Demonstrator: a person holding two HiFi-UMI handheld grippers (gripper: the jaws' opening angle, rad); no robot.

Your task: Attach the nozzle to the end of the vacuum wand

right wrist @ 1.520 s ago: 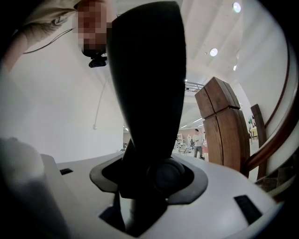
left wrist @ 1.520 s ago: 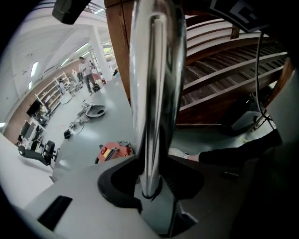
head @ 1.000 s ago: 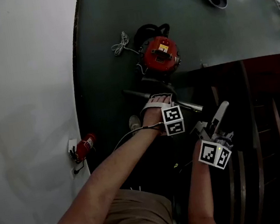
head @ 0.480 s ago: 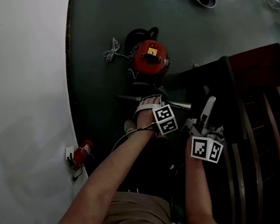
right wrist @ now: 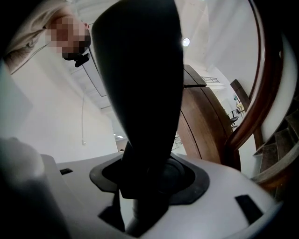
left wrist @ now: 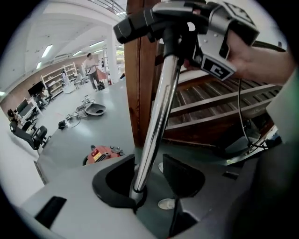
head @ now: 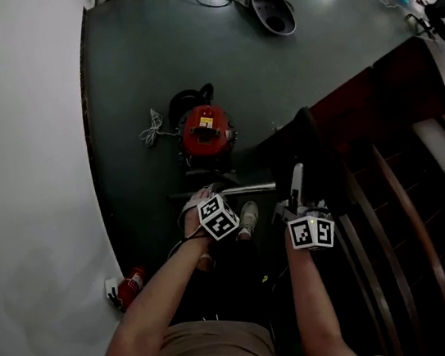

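My left gripper (left wrist: 150, 173) is closed on the chrome wand (left wrist: 156, 116). The tube comes up from between the fingers, lying against the left-hand pad (left wrist: 114, 179), and runs away from them to its free end. My right gripper (right wrist: 147, 182) stands fairly wide, but only because the black nozzle (right wrist: 140, 84) fills the gap. Its fingers grip the nozzle's body, which rises from between them and hides most of what lies beyond.

A second ago the right gripper hung off to one side of the wand's free end, with clear floor showing between the two. Since then I have swung it across, and the nozzle now sits right at the end of the tube farthest from my left fingers. Looking along the left fingers, the nozzle's collar caps the top of the tube.

That tells me the lining-up is about done and the push-on is what remains. The head view is dark there, so I cannot tell whether the collar has slid over the tube or only butts against it.

The red vacuum canister (head: 206, 131) sits on the floor beyond my left fingers, well apart. Next I would press the nozzle along the tube toward the left fingers while they hold firm.
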